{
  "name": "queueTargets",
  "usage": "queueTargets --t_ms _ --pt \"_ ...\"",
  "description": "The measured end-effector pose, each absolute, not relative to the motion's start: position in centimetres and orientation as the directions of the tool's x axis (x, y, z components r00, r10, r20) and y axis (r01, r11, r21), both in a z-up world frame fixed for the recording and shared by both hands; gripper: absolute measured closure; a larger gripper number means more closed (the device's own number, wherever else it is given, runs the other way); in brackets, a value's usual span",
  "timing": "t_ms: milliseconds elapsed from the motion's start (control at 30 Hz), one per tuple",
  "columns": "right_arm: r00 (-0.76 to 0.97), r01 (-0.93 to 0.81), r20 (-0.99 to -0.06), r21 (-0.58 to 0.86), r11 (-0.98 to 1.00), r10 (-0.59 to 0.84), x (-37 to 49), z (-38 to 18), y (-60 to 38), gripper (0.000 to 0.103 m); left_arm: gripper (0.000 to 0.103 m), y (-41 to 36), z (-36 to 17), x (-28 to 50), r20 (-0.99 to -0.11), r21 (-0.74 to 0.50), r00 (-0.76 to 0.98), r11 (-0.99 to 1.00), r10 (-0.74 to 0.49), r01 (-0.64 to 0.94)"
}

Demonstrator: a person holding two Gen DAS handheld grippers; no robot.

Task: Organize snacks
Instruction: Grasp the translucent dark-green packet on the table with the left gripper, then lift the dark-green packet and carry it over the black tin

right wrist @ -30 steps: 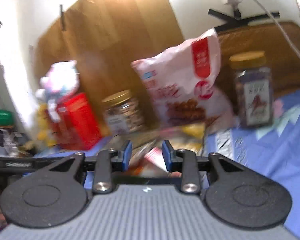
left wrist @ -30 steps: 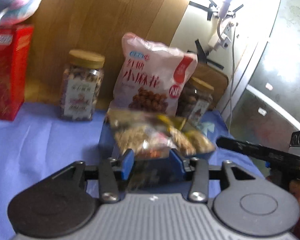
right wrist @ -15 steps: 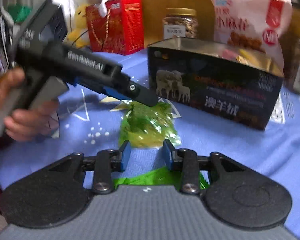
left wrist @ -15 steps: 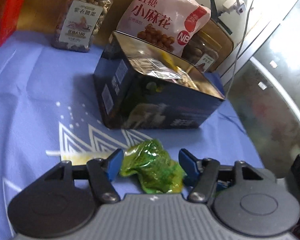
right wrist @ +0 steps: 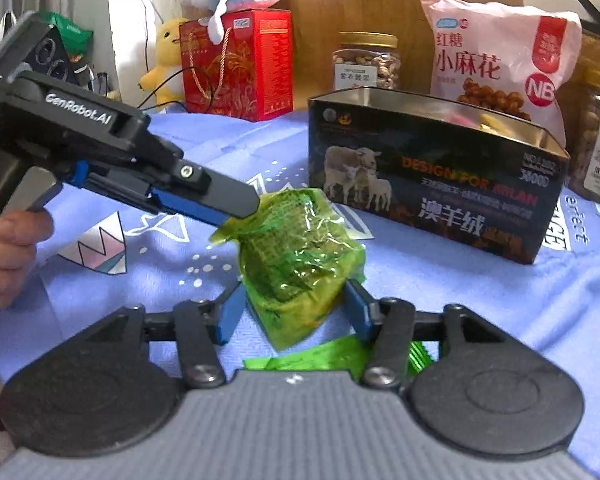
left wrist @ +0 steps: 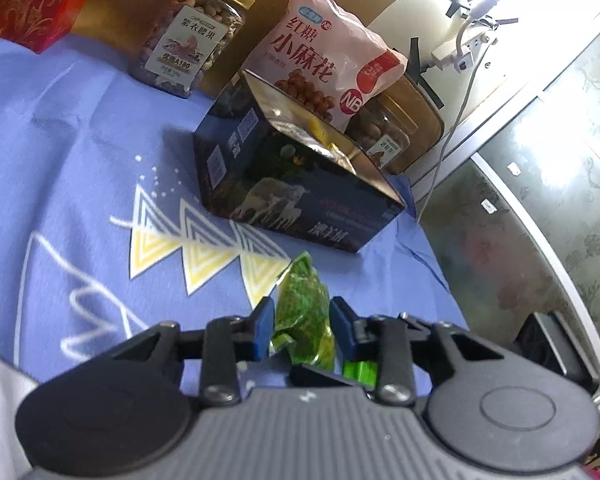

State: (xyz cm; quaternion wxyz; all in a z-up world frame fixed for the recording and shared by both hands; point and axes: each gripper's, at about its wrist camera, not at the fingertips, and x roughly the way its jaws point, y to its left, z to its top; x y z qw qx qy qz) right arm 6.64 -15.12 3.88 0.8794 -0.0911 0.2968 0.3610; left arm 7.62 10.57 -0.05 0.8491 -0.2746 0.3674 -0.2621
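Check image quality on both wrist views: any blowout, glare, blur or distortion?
Left wrist: window area top right blown out around the power strip; dark box and green packet slightly soft; strong fisheye bend at the edges. Right wrist: sharper, print on the pink snack bag readable; specular glare on the green packet's wrapper; overexposure top left.

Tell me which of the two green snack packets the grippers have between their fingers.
The translucent green packet, bulging upward between both grippers. The other, brighter green packet, lies flat on the cloth under the right gripper.
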Motion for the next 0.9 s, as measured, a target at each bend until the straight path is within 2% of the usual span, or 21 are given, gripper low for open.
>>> queueTargets --t_ms 167,300,400,600,800,900 --pt "0.591 -0.689 -0.588 -0.011 0.725 0.553 6.2 3.7 -14.1 0.041 0.073 10.0 -1.0 7.2 -0.502 -0.656 0.59 0.723 -0.632 0.217" --pt "0.604 -0.684 -0.577 -0.021 0.729 0.55 5.9 3.7 -14.1 0.055 0.073 9.3 -1.3 7.4 -0.517 -0.649 0.583 0.731 -0.626 0.21" --pt "0.613 -0.675 -0.564 -0.01 0.737 0.554 5.8 3.9 -14.5 0.06 0.073 9.3 -0.8 7.5 -0.513 -0.659 0.579 0.723 -0.634 0.208" --pt "0.683 -0.668 -0.443 -0.059 0.741 0.581 6.0 7.7 -15.3 0.062 0.073 8.9 4.2 9.2 -0.445 -0.617 0.632 0.729 -0.635 0.297" --pt "0.749 -0.629 -0.359 -0.125 0.767 0.556 10.3 10.8 -15.3 0.061 0.073 6.8 7.9 14.6 -0.438 -0.539 0.669 0.771 -0.6 0.338" --pt "0.766 -0.605 -0.357 -0.122 0.787 0.534 13.0 11.1 -15.8 0.061 0.073 5.6 8.0 17.4 -0.452 -0.533 0.664 0.777 -0.596 0.334"
